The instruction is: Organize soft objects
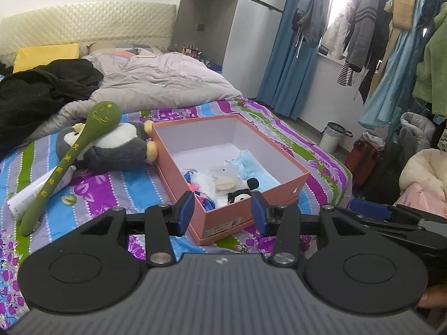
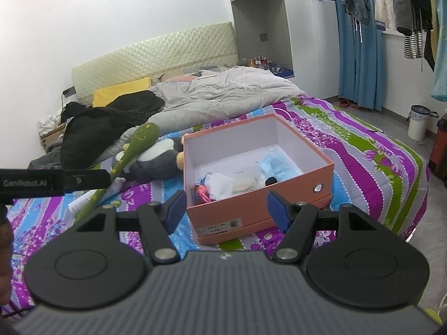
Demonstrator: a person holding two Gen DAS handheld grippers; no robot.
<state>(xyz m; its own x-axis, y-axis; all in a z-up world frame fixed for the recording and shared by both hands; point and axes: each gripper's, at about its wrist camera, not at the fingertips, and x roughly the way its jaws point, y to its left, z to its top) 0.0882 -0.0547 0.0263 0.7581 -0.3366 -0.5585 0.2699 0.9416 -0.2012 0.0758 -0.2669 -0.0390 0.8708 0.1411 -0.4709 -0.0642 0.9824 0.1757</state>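
An open orange box (image 1: 220, 217) (image 2: 259, 209) sits on the striped bedsheet. Inside lie a small panda toy (image 1: 241, 194), a blue cloth (image 1: 251, 167) (image 2: 279, 166) and other small soft items. A grey and white plush penguin (image 1: 111, 148) (image 2: 156, 159) lies left of the box, with a long green plush spoon (image 1: 64, 167) (image 2: 131, 150) resting across it. My left gripper (image 1: 222, 212) hovers open before the box's near corner, nothing between its fingers. My right gripper (image 2: 226, 212) is open too, just short of the box's front wall.
A white tube (image 1: 36, 192) lies under the green spoon. A grey duvet (image 1: 156, 81) and black clothing (image 1: 42, 95) cover the bed's far half. Clothes hang at the right (image 1: 391, 42). A white bin (image 1: 333, 136) stands on the floor.
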